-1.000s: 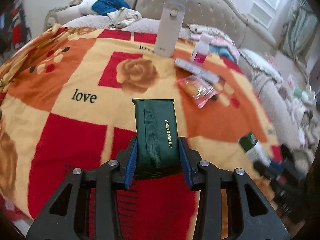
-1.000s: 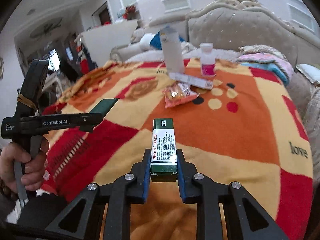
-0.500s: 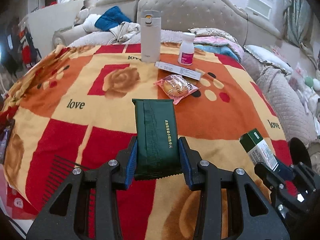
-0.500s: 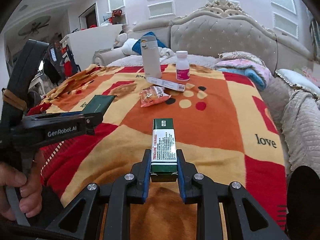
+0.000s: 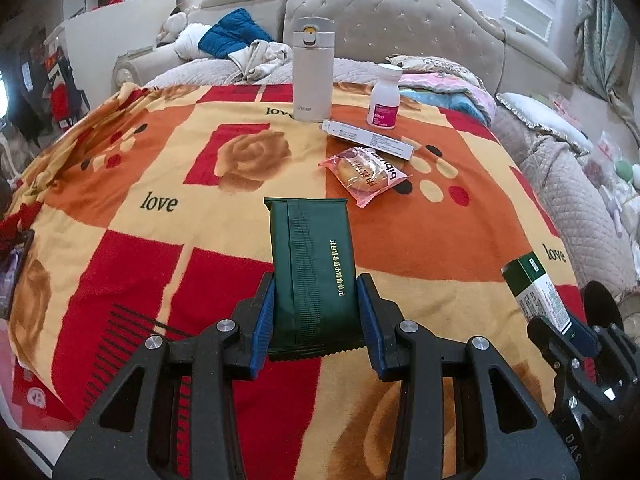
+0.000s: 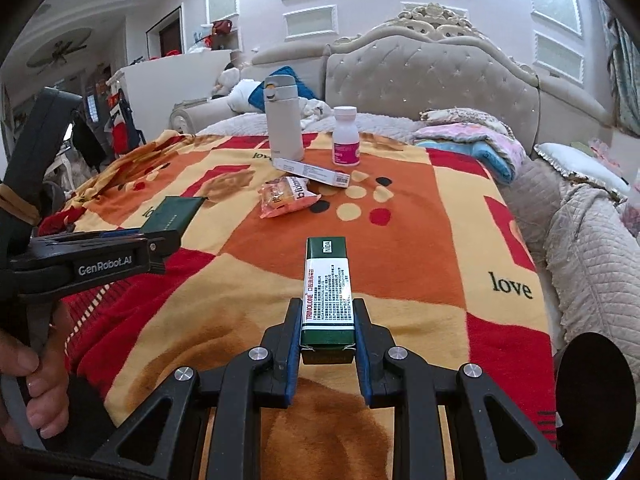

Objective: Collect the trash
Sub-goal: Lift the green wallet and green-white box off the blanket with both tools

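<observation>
Two handheld grippers hover over a bed spread with a red, orange and yellow "love" blanket (image 5: 168,184), each clamped on a piece of packaging. The left gripper (image 5: 316,320) grips a dark green foil packet (image 5: 312,272) between its blue pads, the packet standing up and forward out of the jaws, clear of the blanket. The right gripper (image 6: 327,344) is closed tight on a green-and-white medicine box (image 6: 328,292) printed "TRINOLONE", its far end also pointing out over the blanket. From the right wrist view, the left gripper (image 6: 168,228) shows at the left edge, a person's hand (image 6: 30,376) wrapped round its handle; from the left wrist view, the right gripper (image 5: 568,324) and its box (image 5: 536,292) appear at the lower right.

Farther up the blanket, a pink-wrapped pastry (image 5: 364,172) lies flat just in front of a long white carton (image 5: 370,140). Behind the carton stand a beige thermos flask (image 5: 313,70) and a white pill bottle with a pink label (image 5: 385,96), both upright and near each other. A tufted grey headboard (image 6: 432,76) rises behind them, with folded bedding (image 6: 468,140) heaped to the right.
</observation>
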`<action>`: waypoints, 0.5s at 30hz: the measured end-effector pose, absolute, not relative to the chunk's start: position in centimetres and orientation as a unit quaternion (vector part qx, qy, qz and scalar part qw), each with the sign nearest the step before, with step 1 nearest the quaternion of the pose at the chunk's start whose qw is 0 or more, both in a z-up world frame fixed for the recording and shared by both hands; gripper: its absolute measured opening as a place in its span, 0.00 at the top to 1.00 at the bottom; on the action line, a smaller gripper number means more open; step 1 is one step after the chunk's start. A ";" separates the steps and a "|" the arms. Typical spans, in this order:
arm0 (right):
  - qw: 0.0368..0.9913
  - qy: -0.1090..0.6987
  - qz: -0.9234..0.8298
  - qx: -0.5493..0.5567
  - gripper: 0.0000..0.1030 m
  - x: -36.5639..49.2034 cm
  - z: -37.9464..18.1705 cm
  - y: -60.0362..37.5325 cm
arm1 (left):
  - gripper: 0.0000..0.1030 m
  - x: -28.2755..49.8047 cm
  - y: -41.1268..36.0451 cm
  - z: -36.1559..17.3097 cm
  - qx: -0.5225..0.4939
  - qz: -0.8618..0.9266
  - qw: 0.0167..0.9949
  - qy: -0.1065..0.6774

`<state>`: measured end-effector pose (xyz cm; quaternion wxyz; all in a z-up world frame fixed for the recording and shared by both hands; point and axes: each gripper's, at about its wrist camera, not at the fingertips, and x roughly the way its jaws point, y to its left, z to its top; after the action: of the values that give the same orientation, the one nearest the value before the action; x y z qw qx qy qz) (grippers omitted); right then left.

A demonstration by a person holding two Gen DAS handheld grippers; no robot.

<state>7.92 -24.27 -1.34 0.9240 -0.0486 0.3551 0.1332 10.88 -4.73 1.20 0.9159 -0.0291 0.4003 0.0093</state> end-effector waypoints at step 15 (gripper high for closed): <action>0.926 0.354 0.123 -0.046 0.79 7.8 -1.2 -24.7 | 0.64 10.8 -5.0 1.3 -0.020 0.011 0.917 0.398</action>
<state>7.76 -24.70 -1.23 0.9259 -0.0463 0.3542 0.1229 10.77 -5.02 1.26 0.9170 -0.0204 0.3983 0.0111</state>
